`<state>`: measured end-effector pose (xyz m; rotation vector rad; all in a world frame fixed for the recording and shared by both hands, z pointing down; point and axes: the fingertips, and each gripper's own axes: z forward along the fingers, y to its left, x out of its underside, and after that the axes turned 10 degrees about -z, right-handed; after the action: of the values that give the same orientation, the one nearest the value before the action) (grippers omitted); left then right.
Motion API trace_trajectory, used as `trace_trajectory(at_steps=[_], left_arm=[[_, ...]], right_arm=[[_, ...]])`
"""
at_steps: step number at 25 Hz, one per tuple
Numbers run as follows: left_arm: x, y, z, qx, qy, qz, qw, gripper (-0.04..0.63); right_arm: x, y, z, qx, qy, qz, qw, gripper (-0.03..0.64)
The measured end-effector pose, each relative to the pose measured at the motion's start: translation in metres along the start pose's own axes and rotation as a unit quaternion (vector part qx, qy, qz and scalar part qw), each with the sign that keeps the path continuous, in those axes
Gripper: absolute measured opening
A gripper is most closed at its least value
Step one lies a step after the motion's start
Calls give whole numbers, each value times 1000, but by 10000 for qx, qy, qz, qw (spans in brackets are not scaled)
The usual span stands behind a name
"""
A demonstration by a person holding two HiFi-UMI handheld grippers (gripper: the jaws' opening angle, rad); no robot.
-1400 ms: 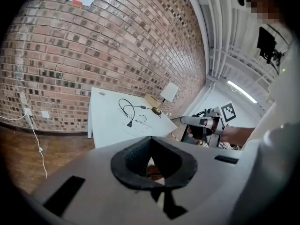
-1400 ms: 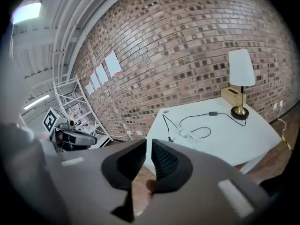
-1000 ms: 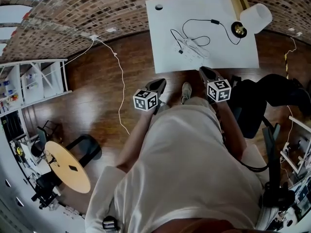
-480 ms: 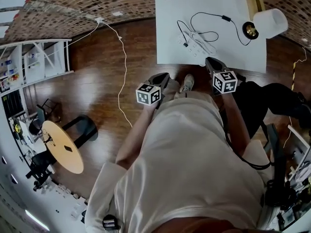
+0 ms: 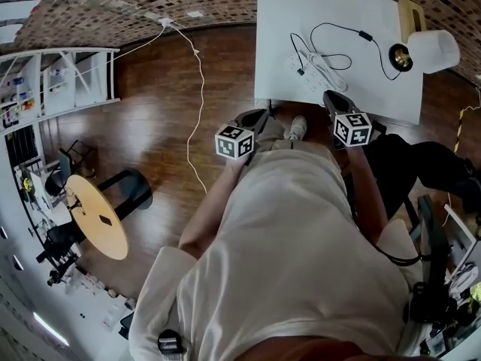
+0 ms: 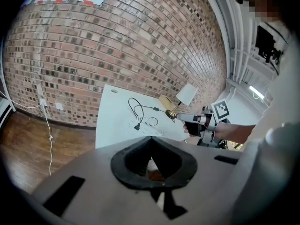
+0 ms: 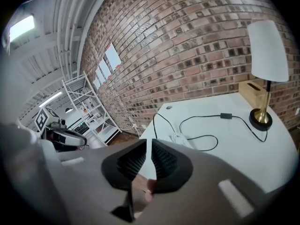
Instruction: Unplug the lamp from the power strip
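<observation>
On the white table [image 5: 274, 51] lies a white power strip [image 5: 307, 72] with its white lead coiled beside it. The lamp [image 5: 436, 50], white shade and brass base [image 5: 398, 56], stands at the far right corner. Its black cord [image 5: 338, 27] loops back to a black plug [image 5: 300, 71] at the strip. My left gripper [image 5: 254, 116] and right gripper [image 5: 331, 96] hover at the table's near edge, both shut and holding nothing. In the right gripper view the strip [image 7: 180, 138] lies just beyond my jaws [image 7: 150, 142]; the lamp [image 7: 266, 50] stands at right. In the left gripper view the strip [image 6: 151, 122] is farther off.
A wooden box [image 5: 412, 13] stands behind the lamp. A thin white cable [image 5: 199, 89] runs over the wood floor from a wall outlet. White shelving [image 5: 60, 89] stands at left, a round wooden table [image 5: 98, 228] lower left, a black chair [image 5: 421, 168] to my right.
The person has stepped toward the table, and both grippers have come up to its near edge. Their jaws stay as they were.
</observation>
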<state>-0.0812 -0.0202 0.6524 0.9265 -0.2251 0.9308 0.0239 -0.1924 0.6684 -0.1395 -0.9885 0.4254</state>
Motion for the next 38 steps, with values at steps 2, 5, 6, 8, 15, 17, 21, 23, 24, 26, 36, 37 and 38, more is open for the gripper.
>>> trace_trajectory(at_steps=[2, 5, 6, 8, 15, 17, 21, 23, 24, 26, 36, 37, 38], left_arm=[[-4, 6, 1, 60, 66, 26, 10000, 0], [-14, 18, 6, 143, 195, 82, 9997, 0], [-19, 22, 7, 176, 230, 108, 9995, 0], [-34, 27, 12, 275, 265, 186, 9991, 0], [-74, 37, 31, 760, 479, 519, 9946, 0], [-83, 40, 38, 926, 583, 590, 9922, 0], [-97, 44, 54, 1263, 810, 725, 9860, 0], [-100, 47, 64, 1445, 961, 801, 9816, 0], [-99, 47, 69, 1548, 1050, 842, 9787, 0], [-97, 48, 78, 1733, 1232, 943, 9726, 0], [-90, 69, 126, 1970, 1920, 1833, 9438, 0], [-89, 71, 133, 1925, 1963, 1936, 9418, 0], [-87, 72, 141, 1873, 1995, 2045, 9398, 0]], right_arm=[[-1, 1, 4, 57, 39, -3, 10000, 21], [-8, 2, 11, 187, 57, 6, 9998, 21], [-11, 2, 13, 231, 51, 33, 9997, 21], [-18, 4, 18, 320, 45, 80, 9994, 21], [-32, 6, 31, 739, 133, 167, 9970, 21], [-37, 5, 34, 882, 183, 180, 9958, 21], [-44, 9, 44, 1072, 302, 65, 9938, 28], [-44, 12, 49, 1158, 448, -45, 9923, 30], [-42, 14, 50, 1218, 552, -108, 9910, 33], [-38, 17, 52, 1322, 755, -227, 9881, 40], [-17, 17, 84, 1338, 1539, -802, 9757, 61], [-14, 15, 89, 1279, 1619, -854, 9748, 61], [-11, 13, 94, 1210, 1703, -903, 9738, 63]])
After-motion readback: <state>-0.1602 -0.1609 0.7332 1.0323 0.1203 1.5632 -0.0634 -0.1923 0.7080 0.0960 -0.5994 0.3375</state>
